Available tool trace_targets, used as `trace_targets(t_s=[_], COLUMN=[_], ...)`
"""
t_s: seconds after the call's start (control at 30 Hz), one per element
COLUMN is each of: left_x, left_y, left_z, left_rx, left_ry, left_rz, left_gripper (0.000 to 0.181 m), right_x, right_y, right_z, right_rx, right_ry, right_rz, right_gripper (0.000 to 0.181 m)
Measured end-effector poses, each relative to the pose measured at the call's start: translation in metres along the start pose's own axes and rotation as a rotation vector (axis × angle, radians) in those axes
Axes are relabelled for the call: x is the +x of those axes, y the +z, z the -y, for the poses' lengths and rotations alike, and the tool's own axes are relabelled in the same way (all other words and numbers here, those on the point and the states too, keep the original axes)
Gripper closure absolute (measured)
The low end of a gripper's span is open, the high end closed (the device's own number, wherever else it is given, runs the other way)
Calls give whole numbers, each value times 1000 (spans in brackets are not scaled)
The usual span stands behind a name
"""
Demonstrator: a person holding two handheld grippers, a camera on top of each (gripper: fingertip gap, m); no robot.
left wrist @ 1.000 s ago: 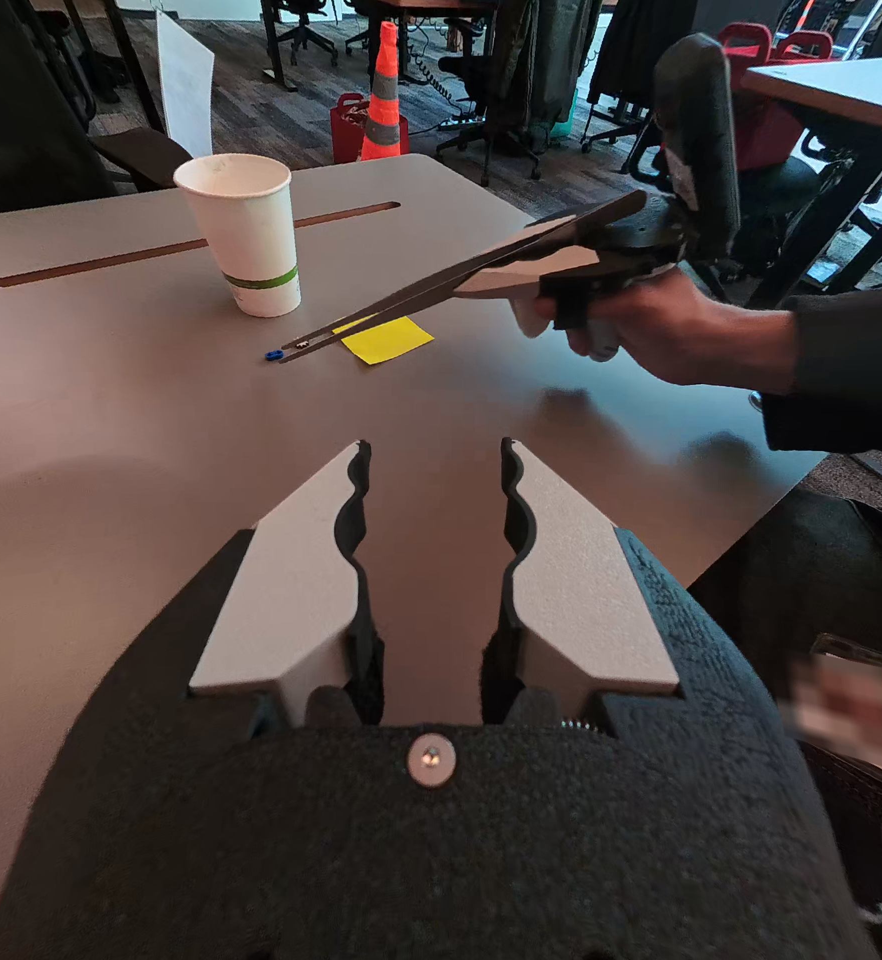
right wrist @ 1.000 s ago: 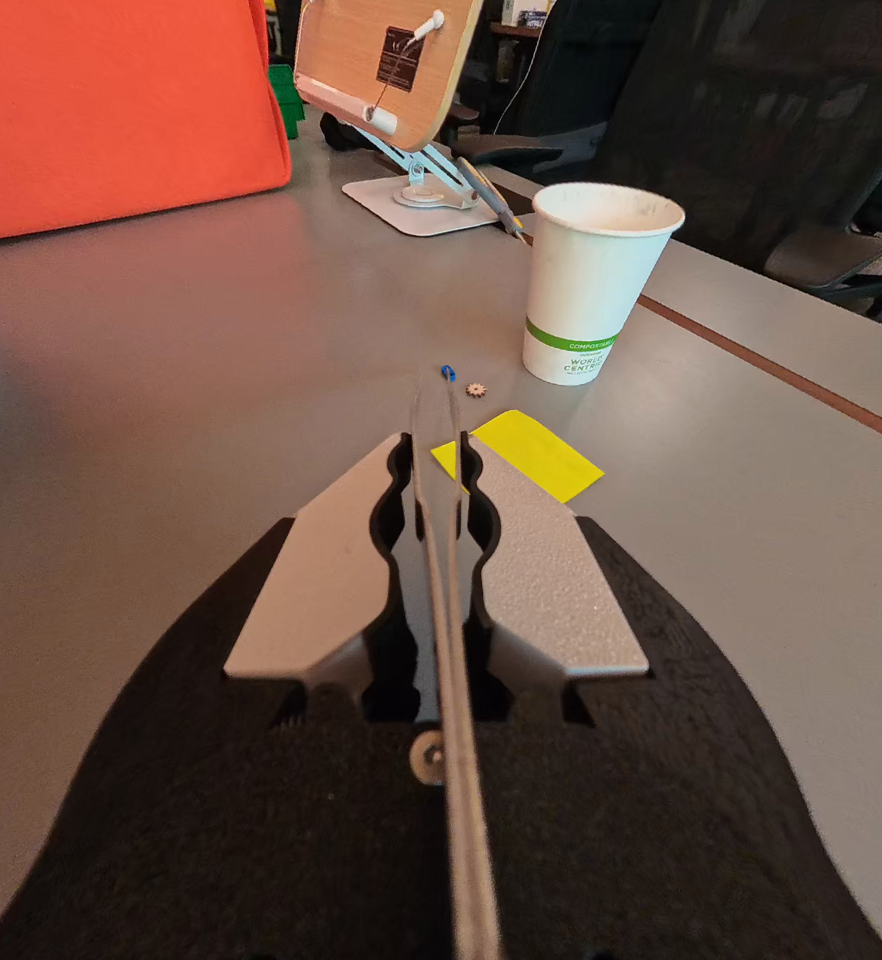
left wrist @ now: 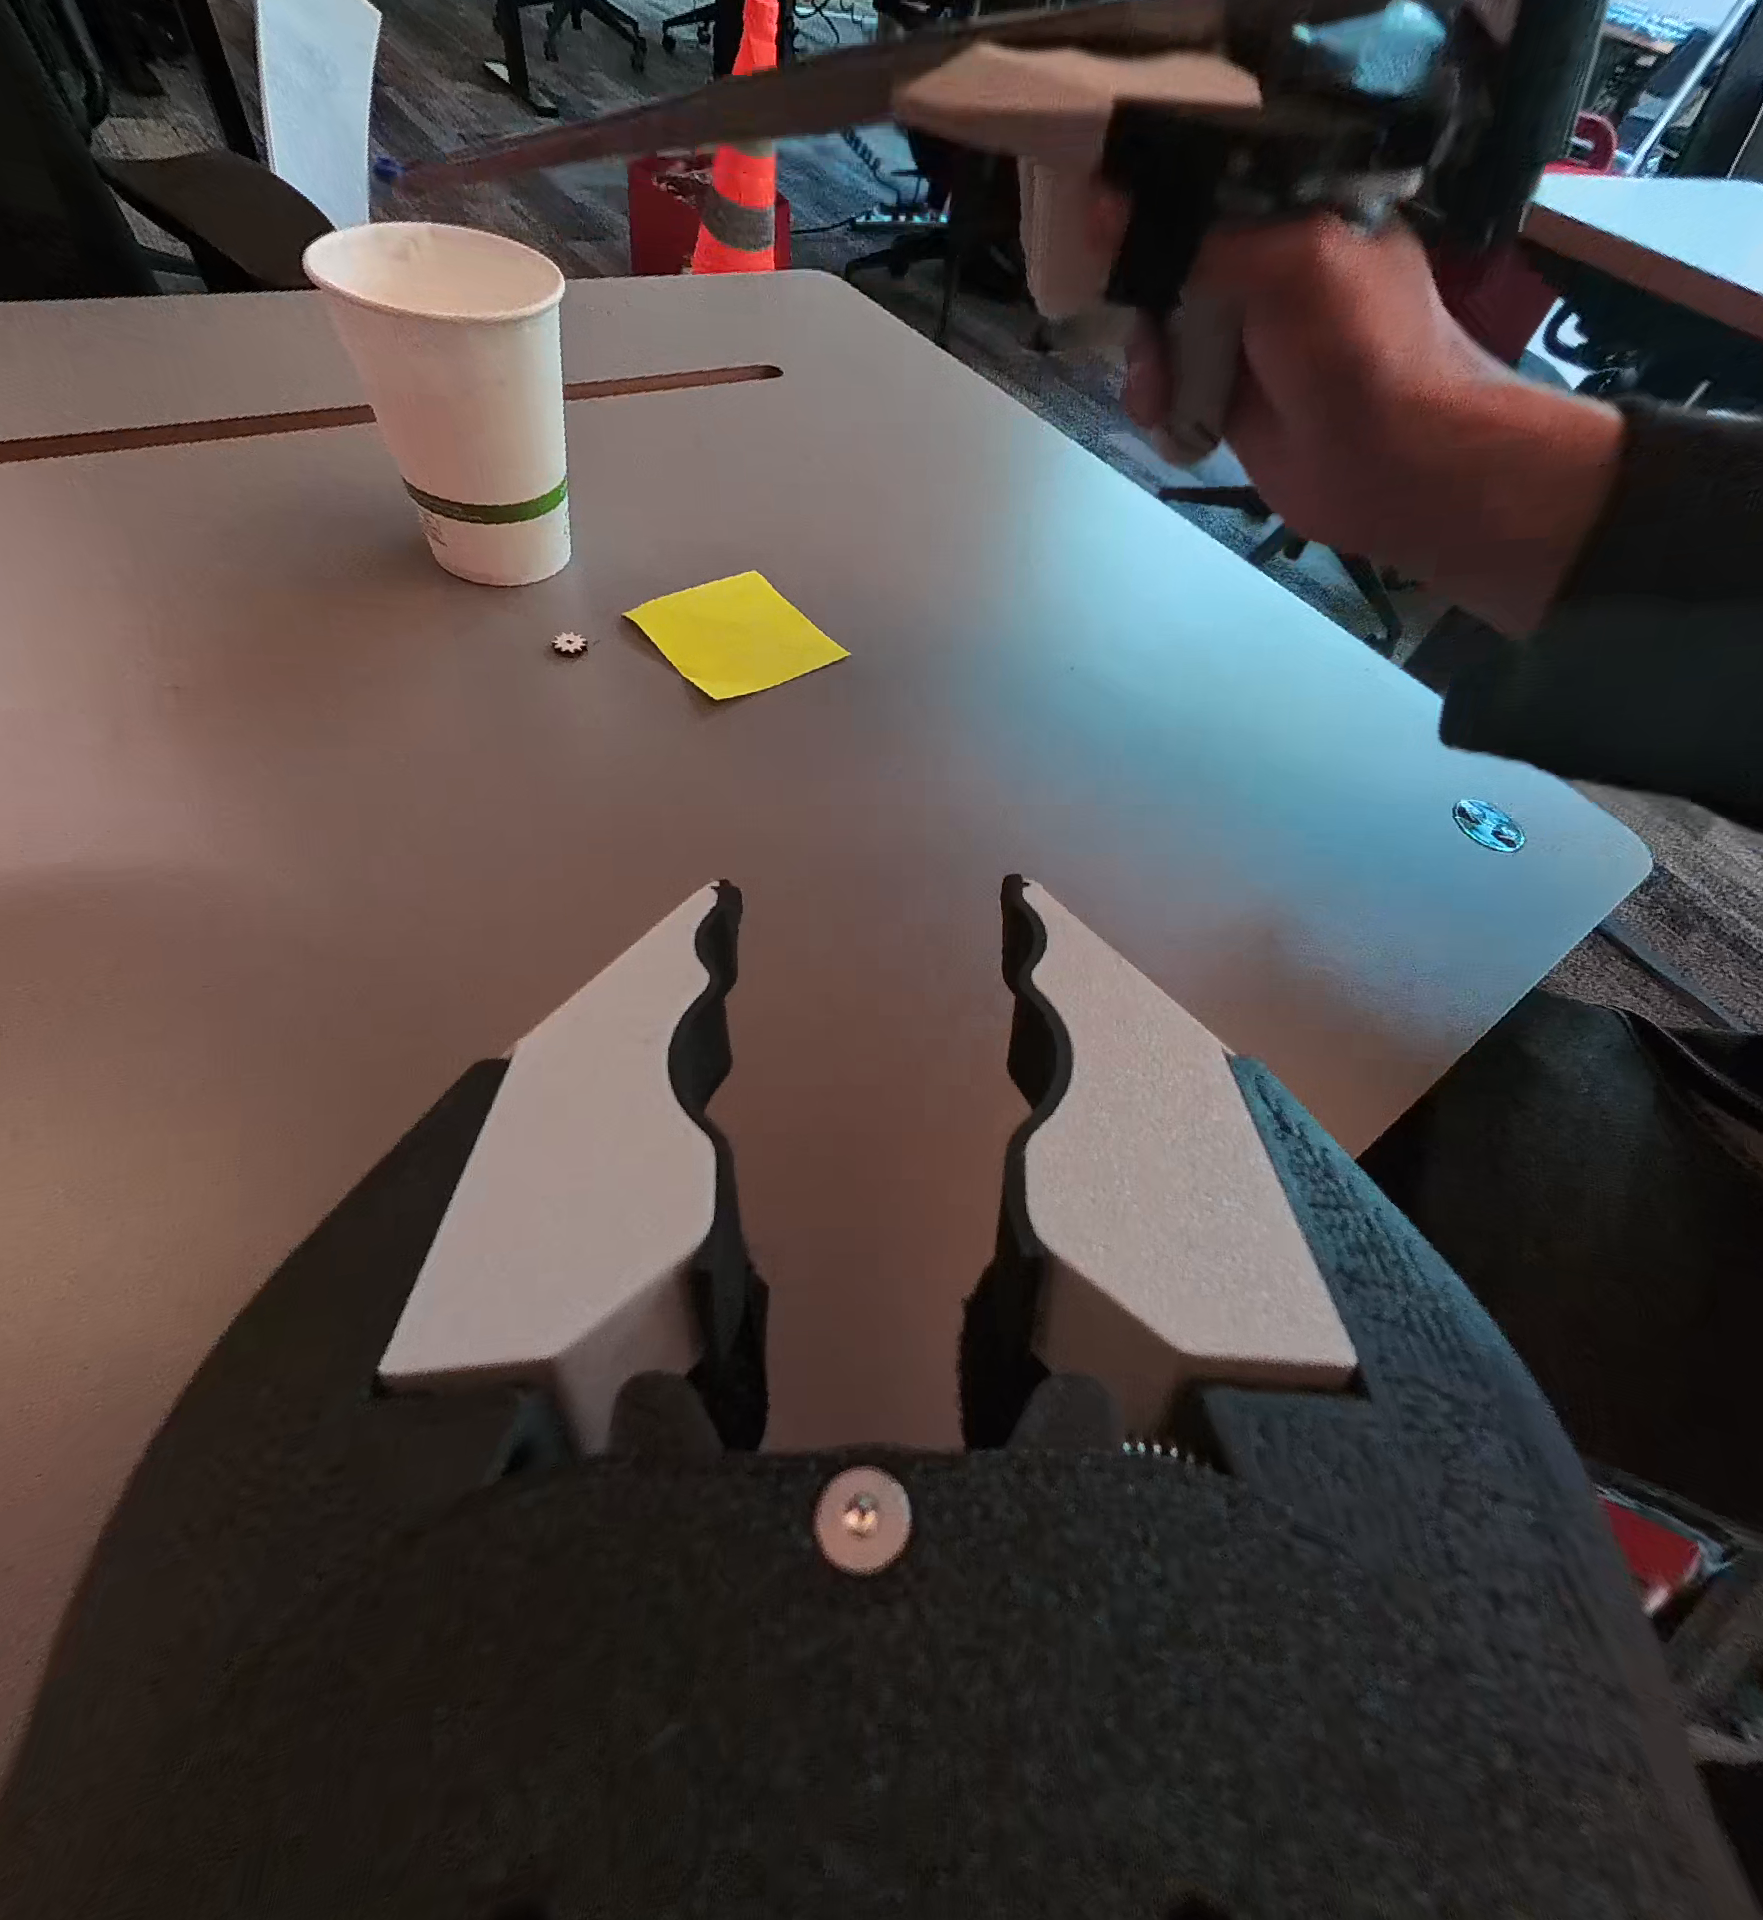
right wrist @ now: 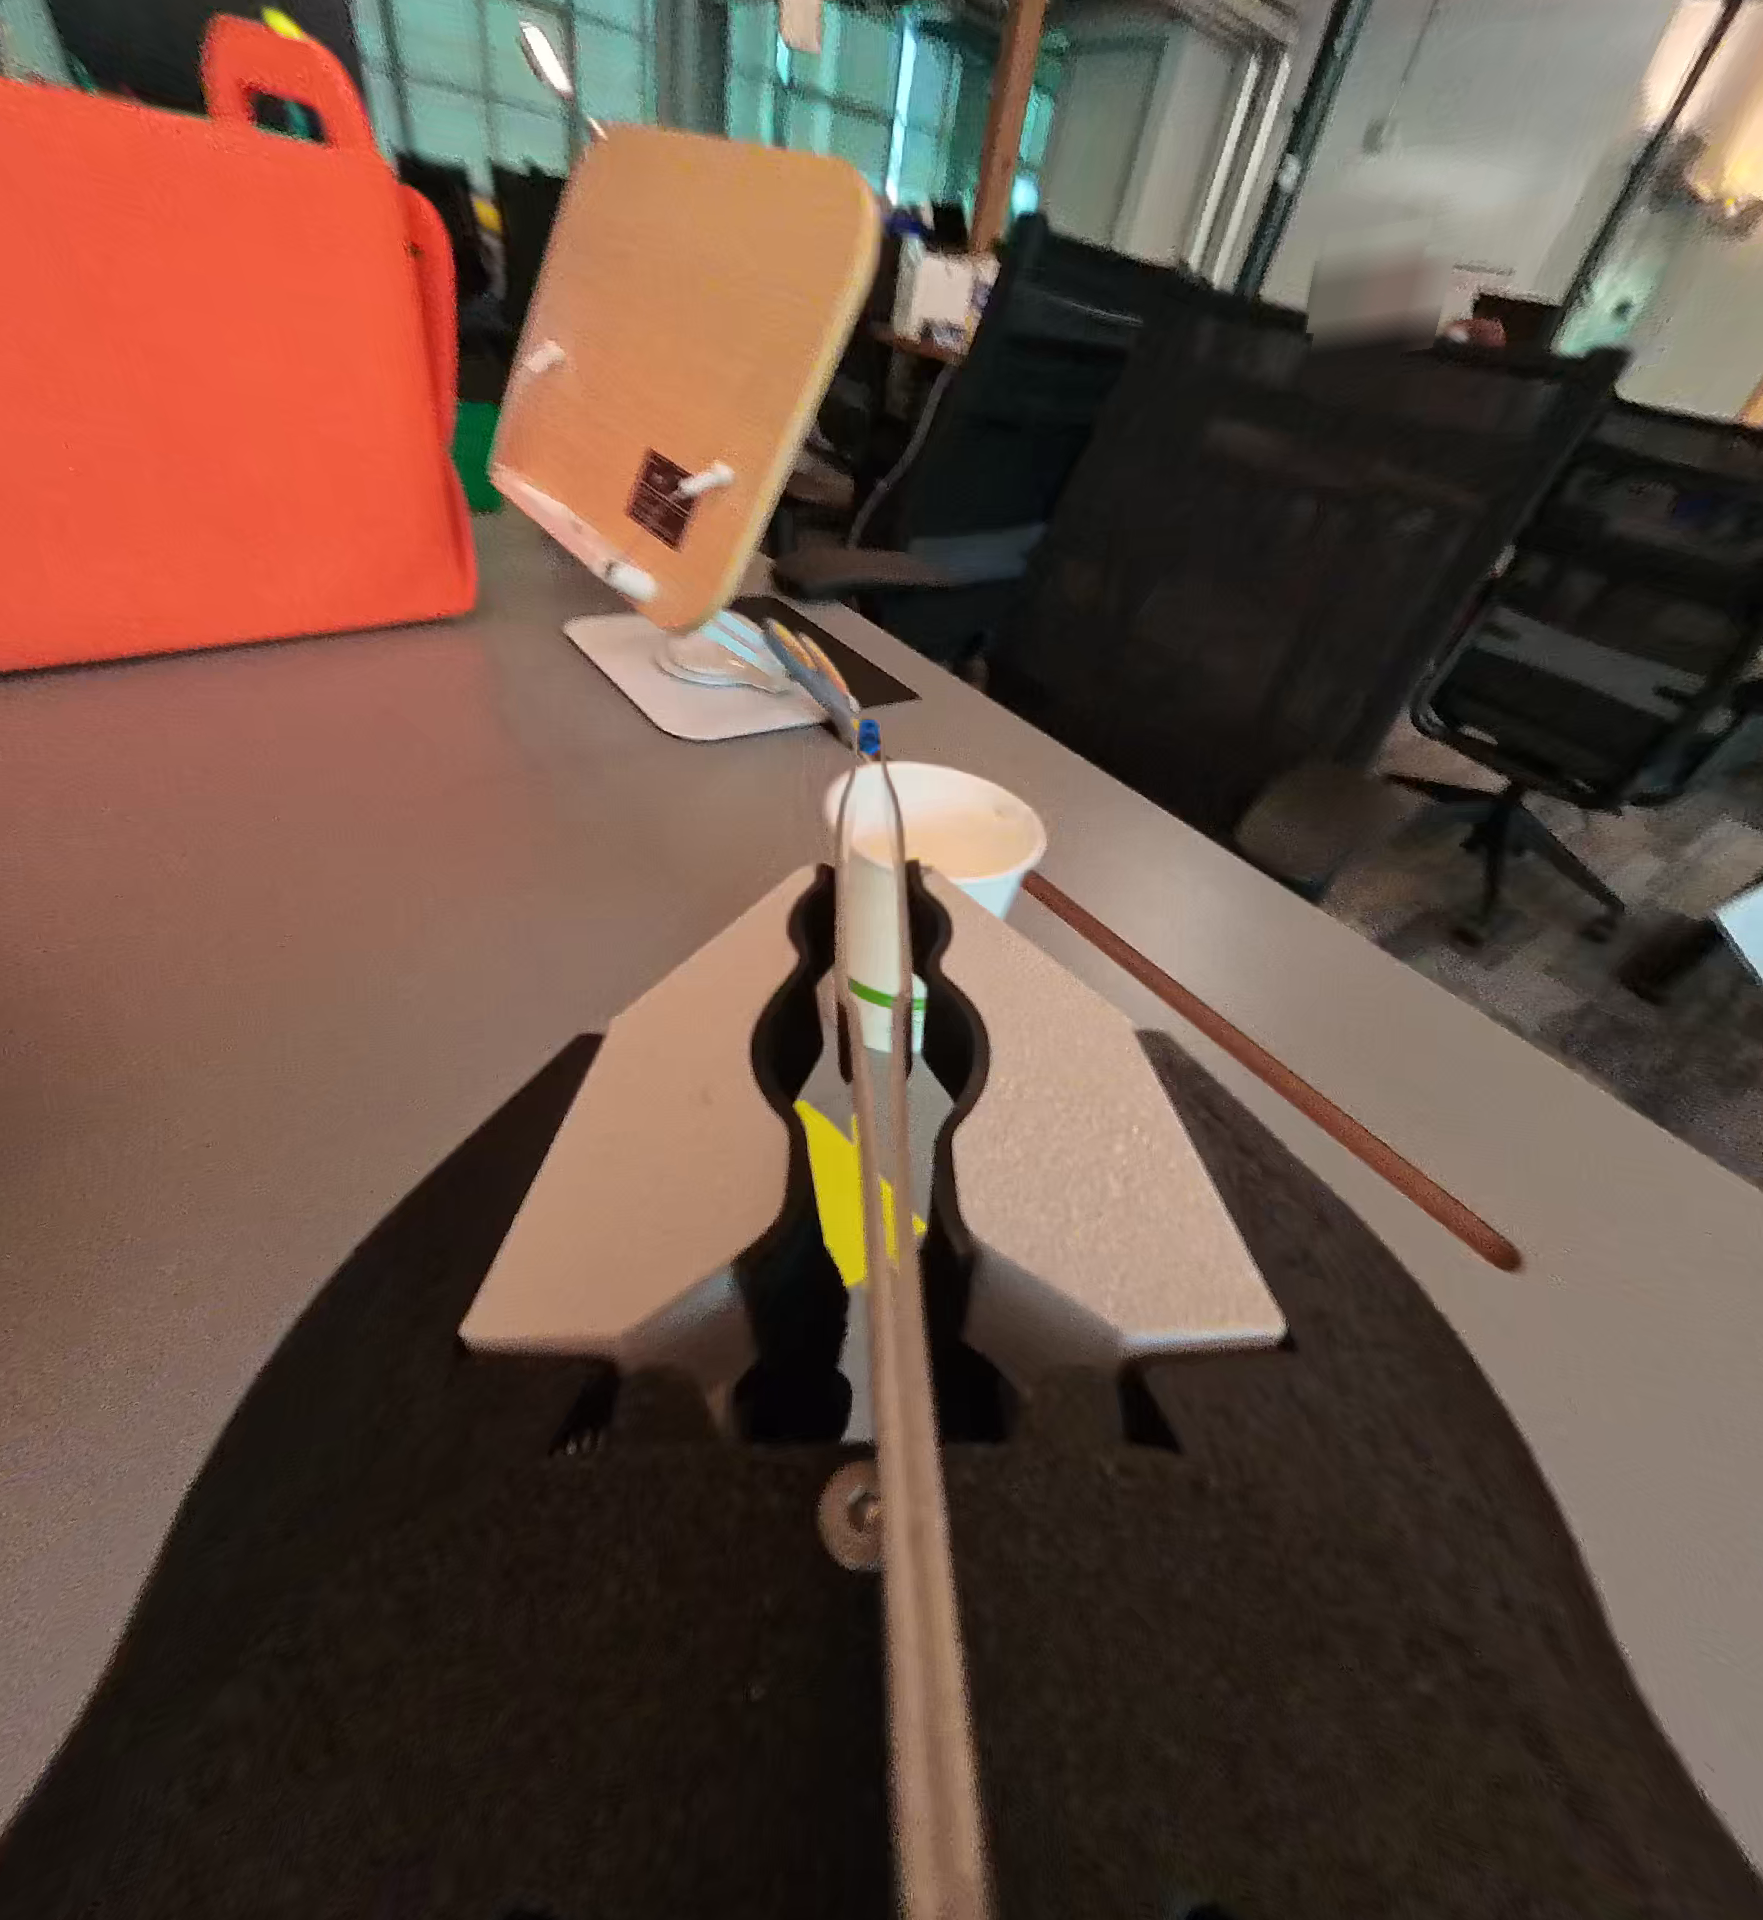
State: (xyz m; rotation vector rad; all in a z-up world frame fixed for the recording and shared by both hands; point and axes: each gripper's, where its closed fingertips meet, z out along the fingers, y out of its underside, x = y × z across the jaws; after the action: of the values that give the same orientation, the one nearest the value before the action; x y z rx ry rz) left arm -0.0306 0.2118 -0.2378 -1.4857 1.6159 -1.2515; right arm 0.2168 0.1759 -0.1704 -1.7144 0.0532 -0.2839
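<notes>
My right gripper point(right wrist: 866, 878) is shut on long grey tweezers point(right wrist: 882, 1039). The tweezer tips pinch a small blue ring point(right wrist: 868, 736), held in the air just above the rim of a white paper cup point(right wrist: 960, 831) with a green band. In the left wrist view the tweezers point(left wrist: 700, 114) and blue ring point(left wrist: 381, 166) hang high over the cup point(left wrist: 461, 416). A small toothed gear point(left wrist: 569, 644) lies on the table beside a yellow sticky note point(left wrist: 737, 634). My left gripper point(left wrist: 861, 888) is open and empty, low over the table in front of the note.
A wooden board on a white stand point(right wrist: 690, 384) and an orange case point(right wrist: 170, 384) stand behind the cup. A long slot point(right wrist: 1261, 1070) runs across the grey table point(left wrist: 233, 831). A person's hand point(left wrist: 1376, 416) holds the right gripper. Office chairs and a traffic cone point(left wrist: 742, 208) are beyond the table. Spacing between my two grippers at the tips: around 25 cm. To the yellow sticky note point(left wrist: 737, 634): right tips about 20 cm, left tips about 25 cm. My right gripper's tips are some 20 cm from the small toothed gear point(left wrist: 569, 644).
The right gripper has lifted the tweezers, with the blue ring in their tips, from the table beside the gear up over the cup. The left gripper has stayed open.
</notes>
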Motion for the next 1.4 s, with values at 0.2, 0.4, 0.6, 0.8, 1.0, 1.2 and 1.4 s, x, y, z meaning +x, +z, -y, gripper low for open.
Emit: trace_targets(t_s=[0.2,0.4,0.6,0.8,1.0,1.2,1.4], left_x=[-1,-2,-1,-2,-2,-1,4], left_y=[-1,1,2,0,0,-1,-1], left_z=[-1,-2,-3,-2,-1,-1,2], left_rx=[-3,-8,-12,-4,-1,-1,3], left_ry=[5,-6,-10,-20,-15,-29,-3], left_rz=[5,-2,-3,-5,-5,-13,-14], left_gripper=[130,130,130,130,130,130,130], right_x=[31,29,29,28,5,-35,-66], right_y=[19,23,23,22,-22,-85,-92], right_z=[-12,-18,-22,-21,8,-47,-76], right_rx=[-116,-132,-140,-143,-33,-136,-191], right_ry=[84,99,164,152,-24,-125,-225], right_rz=[-25,-19,-1,-9,89,126,132], right_gripper=[169,168,167,166,166,165,165])
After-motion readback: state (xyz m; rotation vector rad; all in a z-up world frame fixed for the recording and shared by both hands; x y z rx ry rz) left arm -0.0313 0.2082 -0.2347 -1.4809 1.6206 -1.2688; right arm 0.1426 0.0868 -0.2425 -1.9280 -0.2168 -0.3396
